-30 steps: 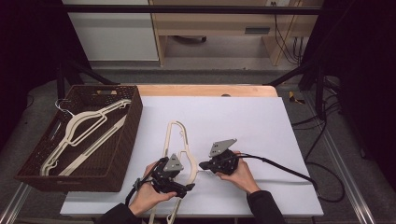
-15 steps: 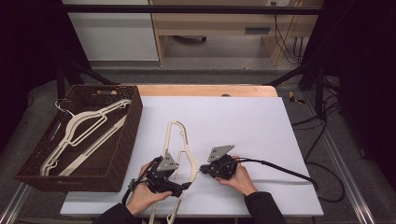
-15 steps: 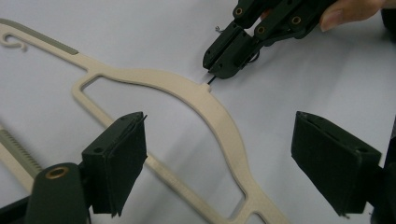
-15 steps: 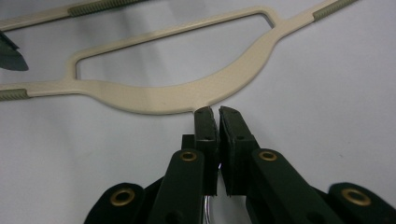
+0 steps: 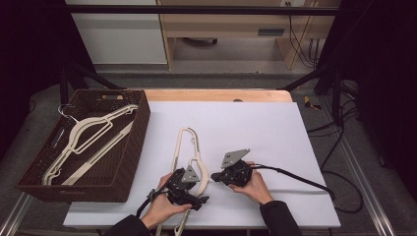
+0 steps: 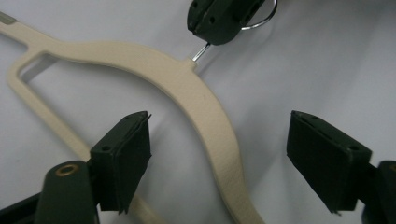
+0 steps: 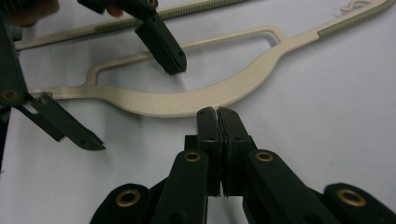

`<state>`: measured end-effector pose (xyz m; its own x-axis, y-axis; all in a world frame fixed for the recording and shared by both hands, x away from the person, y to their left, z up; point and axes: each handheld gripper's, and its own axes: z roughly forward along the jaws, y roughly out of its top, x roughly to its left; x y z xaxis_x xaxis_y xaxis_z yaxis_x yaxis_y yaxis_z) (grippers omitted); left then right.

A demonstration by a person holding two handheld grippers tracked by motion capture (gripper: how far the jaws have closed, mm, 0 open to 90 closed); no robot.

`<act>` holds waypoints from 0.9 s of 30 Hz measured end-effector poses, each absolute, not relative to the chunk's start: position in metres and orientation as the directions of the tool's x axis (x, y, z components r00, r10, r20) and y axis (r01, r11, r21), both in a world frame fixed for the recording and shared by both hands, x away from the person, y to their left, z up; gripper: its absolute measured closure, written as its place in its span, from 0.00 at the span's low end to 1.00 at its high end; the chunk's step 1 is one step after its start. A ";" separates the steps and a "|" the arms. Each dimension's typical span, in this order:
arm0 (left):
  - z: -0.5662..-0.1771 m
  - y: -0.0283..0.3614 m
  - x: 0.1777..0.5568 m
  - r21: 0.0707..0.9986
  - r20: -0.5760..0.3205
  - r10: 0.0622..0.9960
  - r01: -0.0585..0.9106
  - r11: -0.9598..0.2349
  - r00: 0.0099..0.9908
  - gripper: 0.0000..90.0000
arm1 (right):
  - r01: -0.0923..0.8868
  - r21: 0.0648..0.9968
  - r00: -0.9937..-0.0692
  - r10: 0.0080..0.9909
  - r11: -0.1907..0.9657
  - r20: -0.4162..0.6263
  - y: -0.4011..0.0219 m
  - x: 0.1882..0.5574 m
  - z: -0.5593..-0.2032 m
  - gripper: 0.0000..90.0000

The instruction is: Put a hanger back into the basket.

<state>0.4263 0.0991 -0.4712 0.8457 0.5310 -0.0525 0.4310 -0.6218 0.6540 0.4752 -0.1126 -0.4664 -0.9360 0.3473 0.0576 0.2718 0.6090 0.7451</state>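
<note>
Your left tool [image 5: 193, 184] has dropped lower over the hanger [image 5: 187, 152] since a second ago, and its jaws have just been closing a little; they stand apart, astride the curved cream shoulder without pressing on it. Seen from the left gripper view, that shoulder [image 6: 205, 112] runs up between the two pads toward the neck, so the band lies straight ahead of you and the pads would meet it across its width. Your right tool [image 5: 227, 175] is together on the metal hook [image 6: 254, 21] just beyond the neck. On the white counter [image 5: 275, 128] the hanger's long axis runs away from you, one arm tip far out, the other at the near edge. A basket [image 5: 125, 162] with more hangers sits well left.
</note>
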 end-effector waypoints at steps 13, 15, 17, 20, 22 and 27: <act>-0.471 0.096 0.425 0.653 -0.055 0.584 0.472 -0.592 0.810 0.67 | 0.246 0.770 -0.934 0.355 0.589 0.027 -0.118 0.467 -0.444 1.00; -0.471 0.096 0.424 0.656 -0.055 0.586 0.471 -0.589 0.809 0.65 | 0.249 0.769 -0.933 0.359 0.589 0.027 -0.118 0.466 -0.444 1.00; -0.470 0.096 0.424 0.658 -0.052 0.580 0.465 -0.592 0.813 0.60 | 0.253 0.772 -0.930 0.365 0.583 0.029 -0.116 0.468 -0.449 1.00; -0.469 0.099 0.424 0.663 -0.055 0.579 0.463 -0.588 0.813 0.53 | 0.285 0.757 -0.926 0.373 0.588 0.059 -0.111 0.471 -0.462 0.91; -0.469 0.100 0.424 0.668 -0.051 0.580 0.460 -0.585 0.813 0.49 | 0.294 0.740 -0.927 0.369 0.605 0.068 -0.107 0.473 -0.471 0.88; -0.467 0.102 0.423 0.680 -0.053 0.571 0.449 -0.580 0.819 0.44 | 0.297 0.711 -0.930 0.361 0.637 0.065 -0.104 0.473 -0.480 0.91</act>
